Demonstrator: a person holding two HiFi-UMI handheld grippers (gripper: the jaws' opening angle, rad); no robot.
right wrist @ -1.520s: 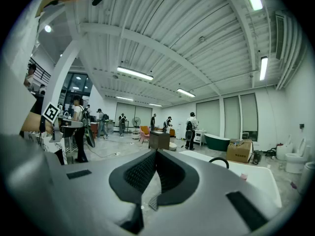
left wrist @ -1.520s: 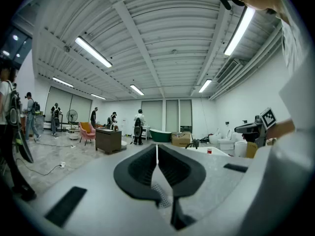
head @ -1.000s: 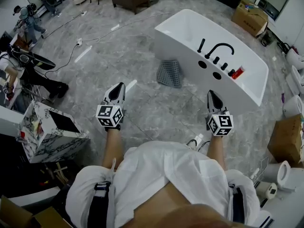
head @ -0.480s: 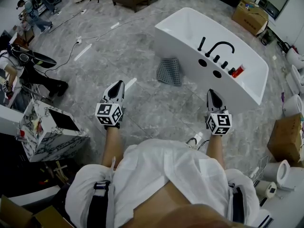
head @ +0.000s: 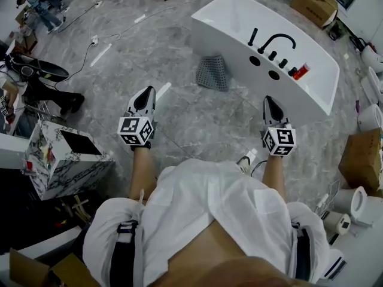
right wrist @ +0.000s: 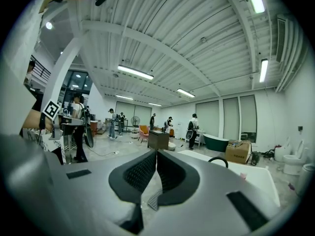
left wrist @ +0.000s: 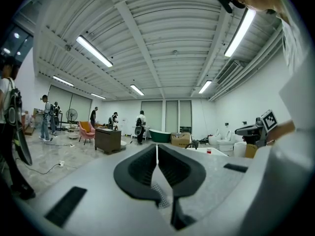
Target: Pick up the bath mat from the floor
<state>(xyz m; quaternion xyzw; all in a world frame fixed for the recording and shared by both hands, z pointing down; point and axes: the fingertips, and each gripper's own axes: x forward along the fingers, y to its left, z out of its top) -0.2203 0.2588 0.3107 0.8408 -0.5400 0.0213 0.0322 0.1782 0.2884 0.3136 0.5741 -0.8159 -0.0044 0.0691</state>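
Observation:
The grey dotted bath mat (head: 212, 73) lies crumpled on the marble floor against the near side of the white bathtub (head: 227, 23). My left gripper (head: 146, 96) hangs above the floor to the mat's lower left, jaws pressed together and empty. My right gripper (head: 272, 106) hovers near the tub's front corner, also shut and empty. Both gripper views look out level across the room, with the shut left gripper (left wrist: 157, 149) and the shut right gripper (right wrist: 156, 154) holding nothing; the mat is hidden in them.
A black faucet (head: 274, 42) and a red bottle (head: 301, 71) sit on the tub's rim. A marble-patterned box (head: 63, 160) stands at the left, cardboard boxes (head: 361, 163) and toilets (head: 350, 205) at the right. Cables (head: 90, 61) run over the floor; people stand far left.
The view has shifted forward a little: the tub and mat sit higher in the picture. Both grippers stay shut and keep their spacing.

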